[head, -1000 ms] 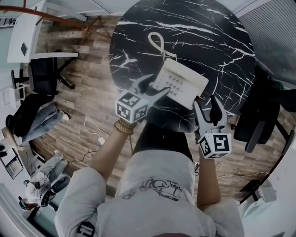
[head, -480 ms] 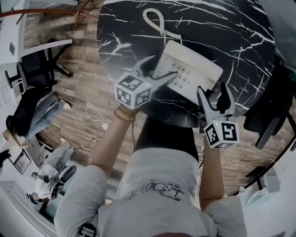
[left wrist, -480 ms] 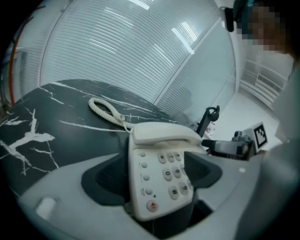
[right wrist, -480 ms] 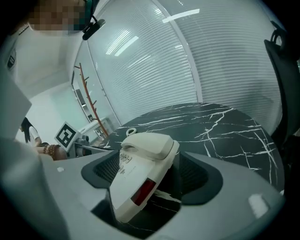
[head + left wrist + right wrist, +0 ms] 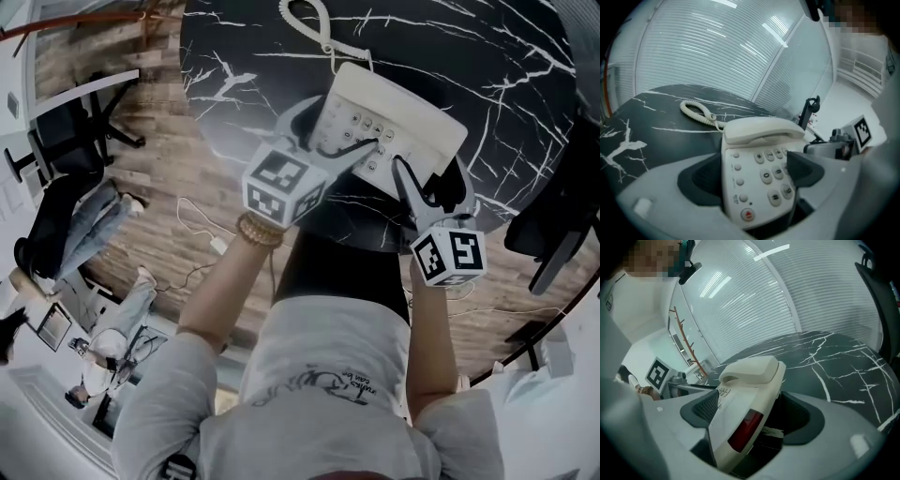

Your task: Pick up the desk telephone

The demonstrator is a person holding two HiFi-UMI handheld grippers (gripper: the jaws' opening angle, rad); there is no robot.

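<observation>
Cream telephone (image 5: pixel 405 114) inside just-opened left hand-held gripper (image 5: pixel 333 131), right hand-held gripper (image 5: pixel 429 178).

The left hand-held gripper (image 5: pixel 343 124) points forward and down at the end of the bent left arm (image 5: pixel 220 295). Its jaws have just been opening and stand wide, with the telephone (image 5: pixel 403 108) between them. Just to its right, the right hand-held gripper (image 5: pixel 428 173) extends from the right arm (image 5: pixel 427 342). Its jaws have also just been opening and are spread around the telephone's other end.

Black marble table (image 5: pixel 525 66), office chair (image 5: pixel 64 141)
</observation>
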